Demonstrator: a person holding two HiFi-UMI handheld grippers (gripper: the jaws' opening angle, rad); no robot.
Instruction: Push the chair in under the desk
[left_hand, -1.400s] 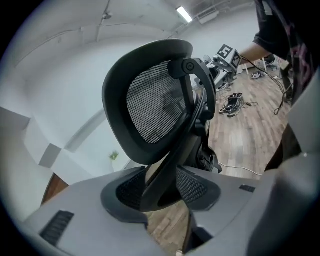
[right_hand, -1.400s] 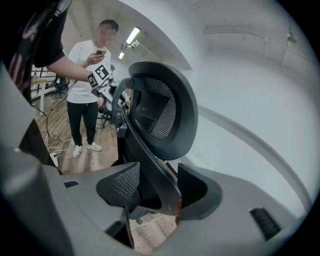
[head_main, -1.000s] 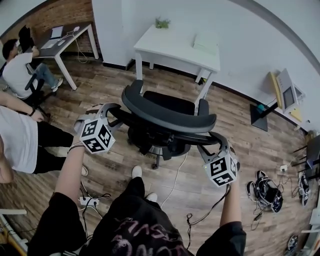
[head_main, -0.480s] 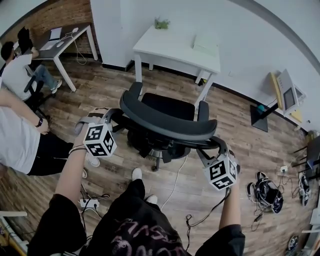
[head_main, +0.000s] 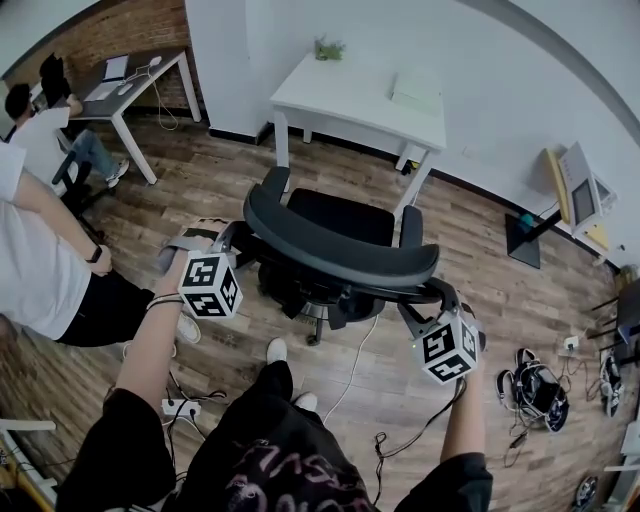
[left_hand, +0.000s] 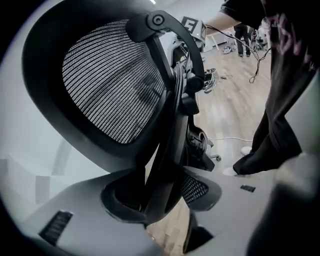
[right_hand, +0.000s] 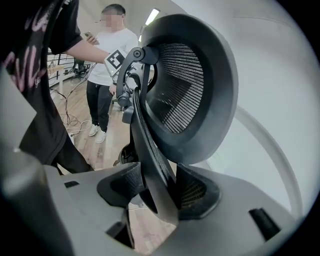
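A black mesh office chair (head_main: 338, 215) stands on the wood floor just in front of the white desk (head_main: 330, 100), seat facing the desk. Its curved headrest (head_main: 340, 250) is nearest me. My left gripper (head_main: 232, 240) is at the left end of the chair's back, my right gripper (head_main: 426, 298) at the right end. In the left gripper view the left gripper (left_hand: 156, 197) is clamped on a dark strut of the back frame (left_hand: 170, 125). In the right gripper view the right gripper (right_hand: 159, 192) grips the frame's edge (right_hand: 147, 145) under the mesh headrest (right_hand: 182, 85).
A small plant (head_main: 328, 47) and a white box (head_main: 416, 90) sit on the desk. A person (head_main: 40, 270) stands at the left; another (head_main: 40, 140) sits at a second desk (head_main: 130, 85). Cables (head_main: 350, 365), a power strip (head_main: 180, 405) and a gear pile (head_main: 535, 385) lie on the floor.
Both grippers keep their hold on the chair back. The left gripper and its end of the chair have shifted slightly right. The standing person at the left has stepped nearer.
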